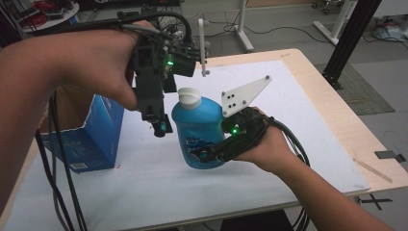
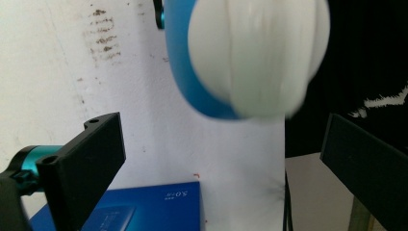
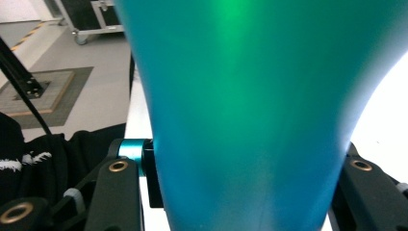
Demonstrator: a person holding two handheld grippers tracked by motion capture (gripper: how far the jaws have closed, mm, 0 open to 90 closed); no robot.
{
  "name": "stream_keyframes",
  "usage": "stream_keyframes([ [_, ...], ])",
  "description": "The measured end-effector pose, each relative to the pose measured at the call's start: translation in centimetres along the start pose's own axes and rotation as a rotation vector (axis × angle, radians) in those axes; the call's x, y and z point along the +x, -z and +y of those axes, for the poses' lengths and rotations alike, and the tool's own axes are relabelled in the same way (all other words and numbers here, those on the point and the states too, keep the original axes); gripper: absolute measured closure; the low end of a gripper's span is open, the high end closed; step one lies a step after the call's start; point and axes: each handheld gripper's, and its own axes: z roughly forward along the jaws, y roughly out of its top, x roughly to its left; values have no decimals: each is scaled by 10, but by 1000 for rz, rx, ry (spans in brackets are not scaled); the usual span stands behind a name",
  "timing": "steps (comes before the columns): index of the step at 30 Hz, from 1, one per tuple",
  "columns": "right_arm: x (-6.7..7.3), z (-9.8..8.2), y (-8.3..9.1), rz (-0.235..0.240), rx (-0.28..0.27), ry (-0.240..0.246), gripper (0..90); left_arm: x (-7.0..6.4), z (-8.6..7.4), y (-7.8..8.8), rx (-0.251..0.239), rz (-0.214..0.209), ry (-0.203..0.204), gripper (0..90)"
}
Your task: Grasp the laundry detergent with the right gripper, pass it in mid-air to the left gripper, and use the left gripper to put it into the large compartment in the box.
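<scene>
From the high view, the person's left forearm filled the near corner, its left gripper (image 1: pixel 161 126) pointing down just beside the white cap (image 1: pixel 189 98) of a blue bottle (image 1: pixel 198 132); the bottle's label was too small to read. The right gripper (image 1: pixel 211 155) clamped the bottle's lower body above the counter (image 1: pixel 288 120).

In the left gripper view, the jaws stood wide, the cap above them; a blue box (image 2: pixel 144 209) showed "5.0".

In the right gripper view, the jaws squeezed the bottle (image 3: pixel 250 120).

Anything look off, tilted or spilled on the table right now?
No spill visible. The blue bottle leans rather than standing upright, but the right claw grips it, so that is handling. The blue box lies at the table's left edge. The white mat carries brown stains.
</scene>
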Motion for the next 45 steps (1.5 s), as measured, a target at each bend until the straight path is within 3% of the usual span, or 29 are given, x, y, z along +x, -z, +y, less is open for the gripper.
stream_keyframes([
  [10,-3,13,-17,51,2,13,445,-6,9,-5,19,2,-3,18],
  [20,-4,28,-25,71,-18,30,445,-7,10,-7,39,7,10,18],
  [34,-4,29,-25,64,-28,28,446,-7,13,-8,50,22,13,27],
  [41,-4,29,-24,61,-38,28,446,-6,15,-7,59,35,10,114],
  [45,-5,29,-23,58,-40,29,447,-6,15,-7,57,41,11,115],
])
